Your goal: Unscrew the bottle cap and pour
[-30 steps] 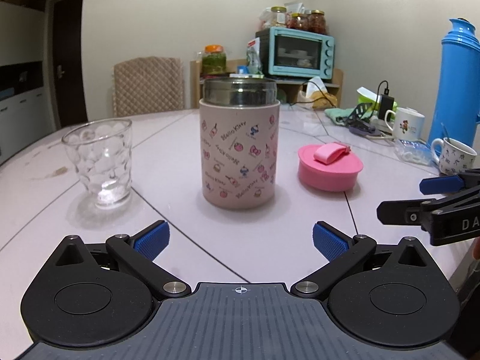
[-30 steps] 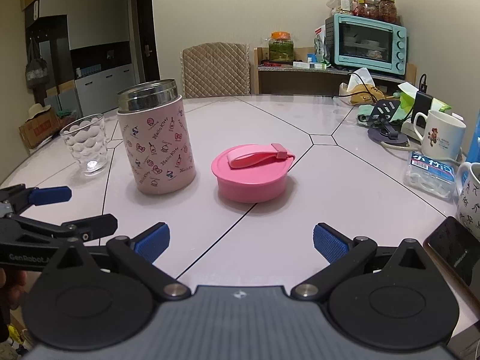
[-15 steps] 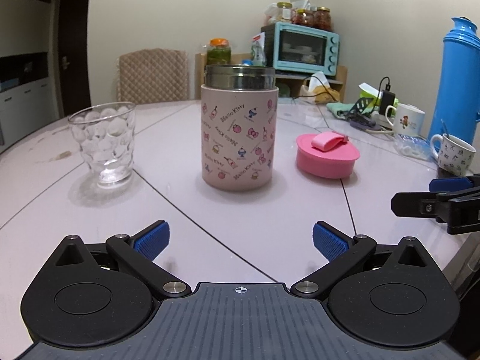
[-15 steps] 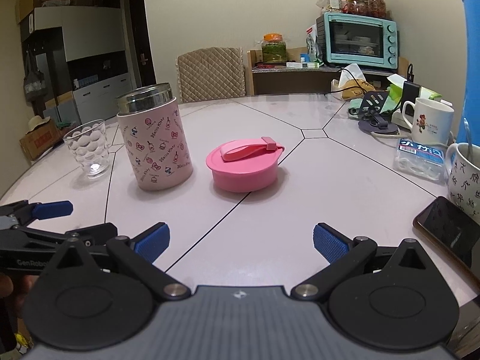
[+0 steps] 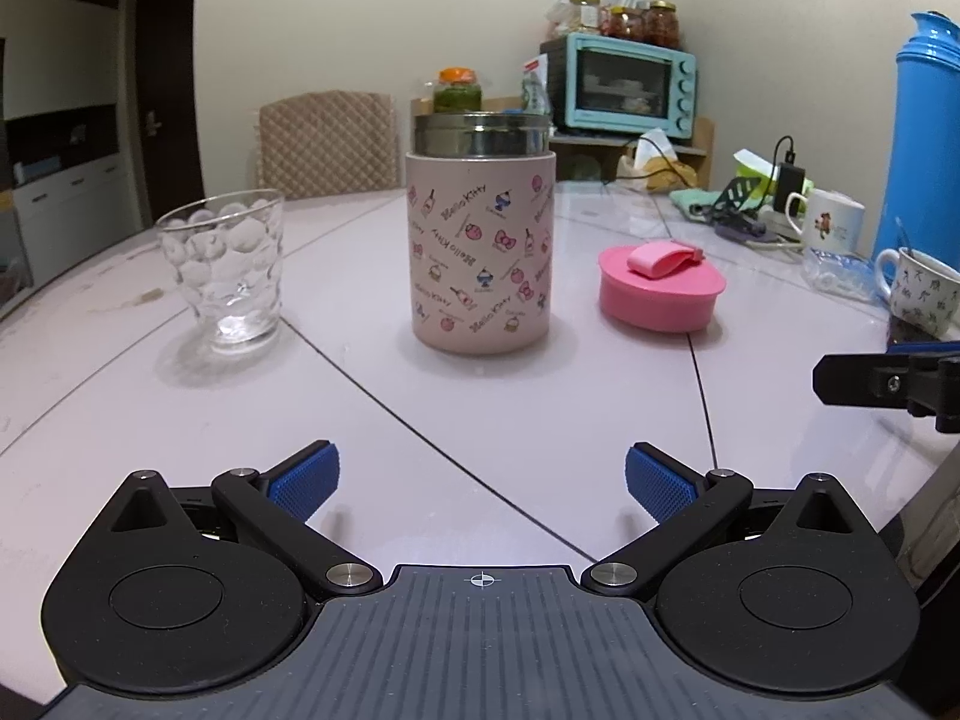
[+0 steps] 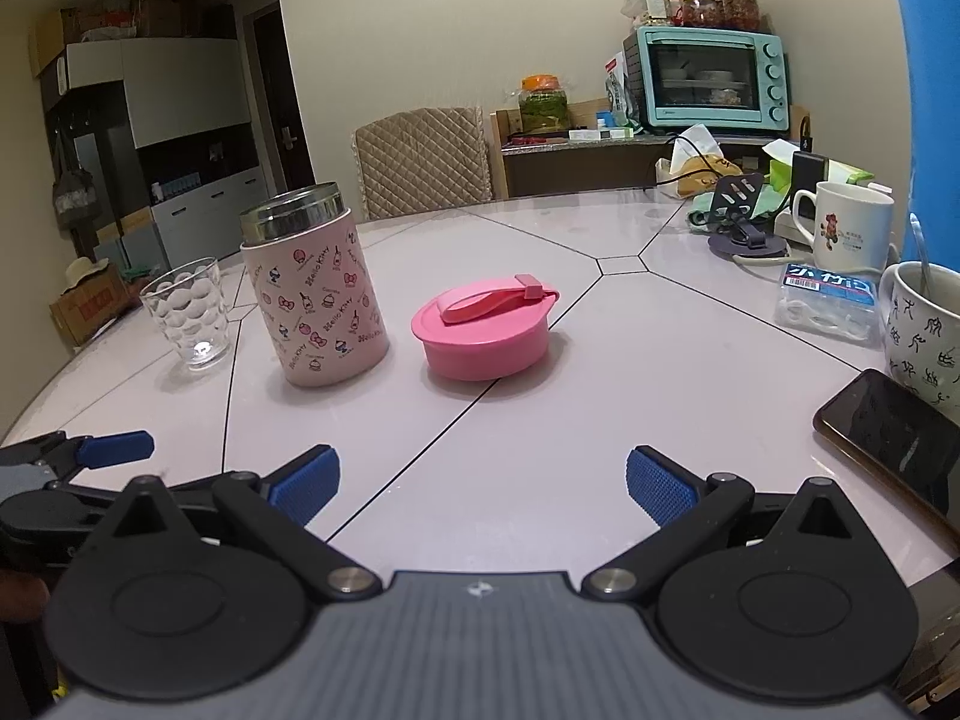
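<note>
A pink patterned flask [image 5: 480,252] [image 6: 318,300] with a bare steel rim stands uncapped on the pale table [image 5: 420,420]. Its pink cap [image 5: 660,288] [image 6: 483,330] lies on the table to the flask's right. A dimpled clear glass [image 5: 225,270] [image 6: 186,312] stands to the flask's left. My left gripper [image 5: 480,480] is open with nothing in it, well short of the flask. My right gripper [image 6: 483,483] is open with nothing in it too, near the front edge, facing the cap. Each gripper's tip shows at the side of the other's view.
A blue thermos [image 5: 924,138], two mugs [image 6: 846,228] [image 6: 924,324], a small packet [image 6: 828,300] and a phone [image 6: 888,426] crowd the table's right side. A quilted chair [image 6: 420,162] and a shelf with a teal oven [image 6: 708,78] stand behind the table.
Both grippers have drawn back and dropped lower towards the table's front edge. The flask, cap and glass have not moved.
</note>
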`<state>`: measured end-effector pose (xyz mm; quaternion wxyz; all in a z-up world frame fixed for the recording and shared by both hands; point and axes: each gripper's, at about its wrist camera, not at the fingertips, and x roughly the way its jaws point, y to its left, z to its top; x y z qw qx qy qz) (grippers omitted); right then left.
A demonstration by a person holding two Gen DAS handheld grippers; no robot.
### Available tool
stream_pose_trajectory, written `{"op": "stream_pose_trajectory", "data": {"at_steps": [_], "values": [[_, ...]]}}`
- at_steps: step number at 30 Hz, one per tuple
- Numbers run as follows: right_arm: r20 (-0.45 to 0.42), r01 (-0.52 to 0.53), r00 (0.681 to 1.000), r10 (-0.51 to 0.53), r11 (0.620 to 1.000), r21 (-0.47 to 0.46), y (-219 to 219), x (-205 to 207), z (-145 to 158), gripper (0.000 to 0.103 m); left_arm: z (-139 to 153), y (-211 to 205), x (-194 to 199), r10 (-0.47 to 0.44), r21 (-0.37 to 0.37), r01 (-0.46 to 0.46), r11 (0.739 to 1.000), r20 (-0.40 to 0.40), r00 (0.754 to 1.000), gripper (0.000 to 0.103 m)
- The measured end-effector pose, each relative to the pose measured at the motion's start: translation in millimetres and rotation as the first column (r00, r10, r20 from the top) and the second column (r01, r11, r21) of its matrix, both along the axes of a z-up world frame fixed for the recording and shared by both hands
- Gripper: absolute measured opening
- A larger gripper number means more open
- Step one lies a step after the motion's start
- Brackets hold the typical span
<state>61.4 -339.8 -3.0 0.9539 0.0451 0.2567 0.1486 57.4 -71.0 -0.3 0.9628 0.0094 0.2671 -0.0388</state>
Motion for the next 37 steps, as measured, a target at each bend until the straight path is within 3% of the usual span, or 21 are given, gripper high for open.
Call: {"op": "stream_pose_trajectory", "data": {"at_steps": [37], "values": [[0.007, 0.01, 1.0, -0.01, 1.0, 0.016, -5, -1, 3, 0.103, 7, -12, -2, -0.026, 0.007, 0.026, 1.0, 0.03, 0.999, 0.103]]}}
